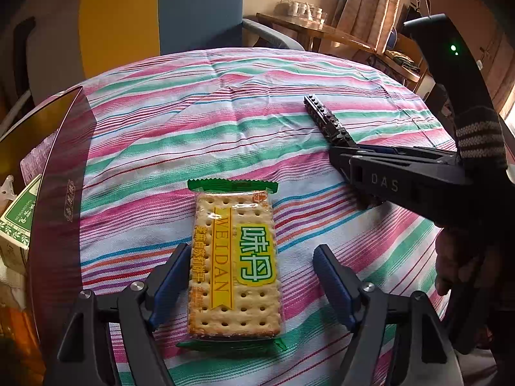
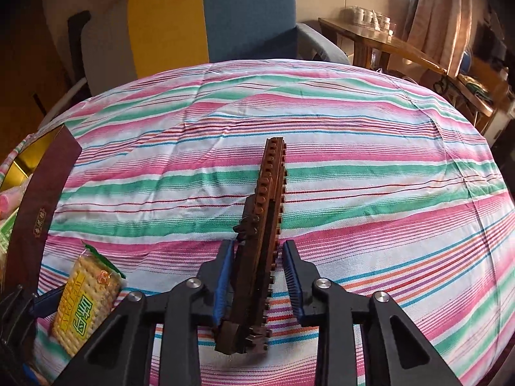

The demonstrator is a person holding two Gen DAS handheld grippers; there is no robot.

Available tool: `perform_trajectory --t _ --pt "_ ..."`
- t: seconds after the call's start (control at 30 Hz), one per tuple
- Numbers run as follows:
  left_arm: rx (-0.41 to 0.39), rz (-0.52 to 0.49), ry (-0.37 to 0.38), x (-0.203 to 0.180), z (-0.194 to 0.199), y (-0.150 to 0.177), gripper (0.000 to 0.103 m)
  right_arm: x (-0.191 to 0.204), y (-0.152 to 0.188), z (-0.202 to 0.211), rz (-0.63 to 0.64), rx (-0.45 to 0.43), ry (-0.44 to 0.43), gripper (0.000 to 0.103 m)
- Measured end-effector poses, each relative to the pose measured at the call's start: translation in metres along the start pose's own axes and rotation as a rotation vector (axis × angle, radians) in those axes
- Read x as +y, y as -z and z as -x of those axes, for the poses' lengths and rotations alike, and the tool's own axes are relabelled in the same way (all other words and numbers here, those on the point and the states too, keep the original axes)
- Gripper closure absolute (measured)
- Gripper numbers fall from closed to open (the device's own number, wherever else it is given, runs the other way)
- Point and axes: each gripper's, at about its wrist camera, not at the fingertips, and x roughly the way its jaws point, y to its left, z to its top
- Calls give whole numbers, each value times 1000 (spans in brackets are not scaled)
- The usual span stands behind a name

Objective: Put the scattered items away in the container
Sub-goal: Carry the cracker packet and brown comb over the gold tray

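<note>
While left hand-held gripper (image 1: 252,284) gapes around cracker packet (image 1: 235,263), right hand-held gripper (image 2: 259,276) clamps brick strip (image 2: 260,234).

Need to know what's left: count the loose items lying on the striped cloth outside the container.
2. The cracker packet lies between the open left gripper's fingers; the brown brick bar sits in the right gripper. Others may lie out of view.

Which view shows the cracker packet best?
The left wrist view: the cracker packet lies whole and centred on the striped cloth, label readable. The right wrist view catches it only at the lower left edge, slanted and partly cut off.
</note>
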Motion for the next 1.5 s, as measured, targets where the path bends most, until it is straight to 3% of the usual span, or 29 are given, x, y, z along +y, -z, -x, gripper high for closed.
perform_trajectory --t 0.07,0.23,0.5,0.77,0.9,1.23,1.5 --pt "-4 2 -24 1 1 0 38 4 4 2 12 -6 4 76" --pt "-8 19 -33 7 4 -1 52 6 17 11 9 -17 -14 77" --pt "-19 52 20 13 18 4 53 3 38 30 -46 -25 -104 78" --pt "-100 74 62 18 52 4 53 1 53 54 -102 -50 -196 78" --pt "-144 89 45 25 71 5 53 6 54 67 -104 -73 -227 78" --pt "-223 193 -46 72 109 17 53 75 27 94 32 -139 -343 78" --pt "-276 339 -169 145 137 31 53 150 2 101 162 -155 -455 78"
